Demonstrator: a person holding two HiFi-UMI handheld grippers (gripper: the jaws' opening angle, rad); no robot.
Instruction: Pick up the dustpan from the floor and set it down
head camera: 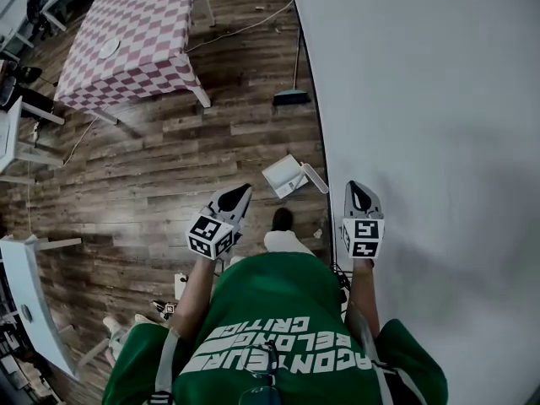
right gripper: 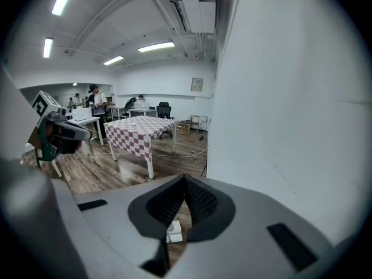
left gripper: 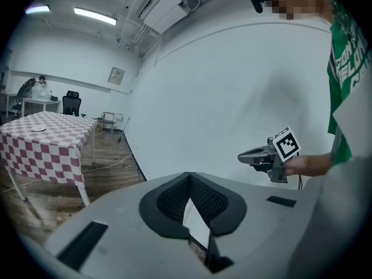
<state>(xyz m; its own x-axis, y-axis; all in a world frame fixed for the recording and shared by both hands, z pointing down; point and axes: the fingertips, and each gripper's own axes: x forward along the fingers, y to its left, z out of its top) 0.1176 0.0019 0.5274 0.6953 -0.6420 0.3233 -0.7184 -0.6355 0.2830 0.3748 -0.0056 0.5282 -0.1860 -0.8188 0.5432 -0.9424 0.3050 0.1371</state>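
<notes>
Lying on the wood floor (head camera: 169,167), the white dustpan (head camera: 291,175) sits close to the foot of the big white wall (head camera: 422,99). Nothing is touching it. A dark shoe (head camera: 283,218) is on the floor just beside it, on the person's side.

The left hand-held gripper (head camera: 240,192) is up in the air near the dustpan, a bit to its left in the head view. Its two jaws are pressed together at the tips and hold nothing. The right hand-held gripper (head camera: 358,189) is near the dustpan on the other side, in front of the wall. Its jaws are pressed together too, with nothing pinched between them. In the right gripper view the dustpan shows small and low through the gap behind the tips, down on the floor and apart from the jaws. The left one has a cube (head camera: 211,236) with black and white squares on it, and the right one has one too.

The person holding them wears a green shirt (head camera: 270,310) with white letters.

Farther along the wall a broom (head camera: 293,91) stands with its dark head on the floor and its stick up against the wall. A thin cord (head camera: 240,30) runs over the floor. Well apart from the dustpan stands a desk (head camera: 143,66) with a red and white checked cloth. A small white plate (head camera: 109,47) lies on it.
</notes>
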